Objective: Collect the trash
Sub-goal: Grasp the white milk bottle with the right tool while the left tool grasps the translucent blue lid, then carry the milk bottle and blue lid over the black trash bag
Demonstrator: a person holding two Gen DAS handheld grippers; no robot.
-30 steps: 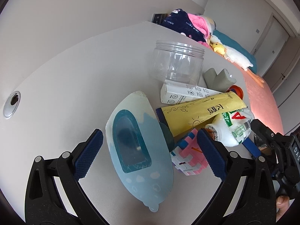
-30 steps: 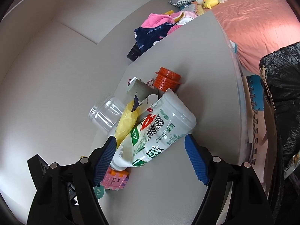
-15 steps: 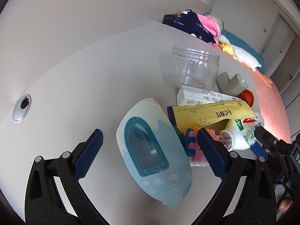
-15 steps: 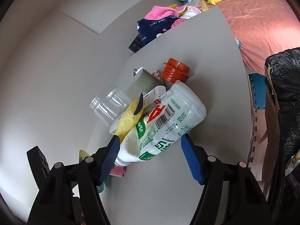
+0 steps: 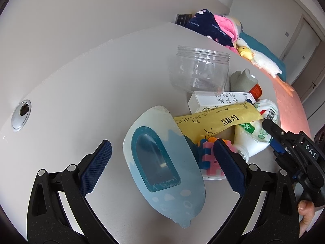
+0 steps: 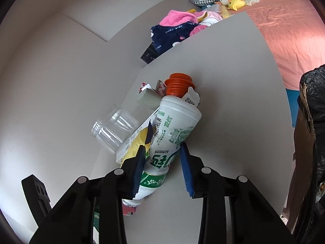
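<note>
A white plastic bottle (image 6: 172,134) with green print lies on the grey table (image 6: 233,81) among the trash. My right gripper (image 6: 162,154) has its jaws closing, and both blue pads touch the bottle's lower body. In the left wrist view the same bottle (image 5: 258,134) lies at the right, under a yellow sachet (image 5: 221,122). My left gripper (image 5: 162,144) hangs open over a light-blue blister pack (image 5: 162,162), touching nothing.
A clear jar (image 5: 201,71), a white box (image 5: 219,101), a pink and blue block toy (image 5: 211,158) and an orange cap (image 6: 178,83) crowd the pile. Clothes (image 5: 213,28) sit at the table's far end. A black bag (image 6: 312,101) stands at the right, beside the bed (image 6: 294,30).
The right gripper's jaws have drawn in from wide apart onto the bottle, which has rolled and now shows another side of its label. The left gripper has stayed open.
</note>
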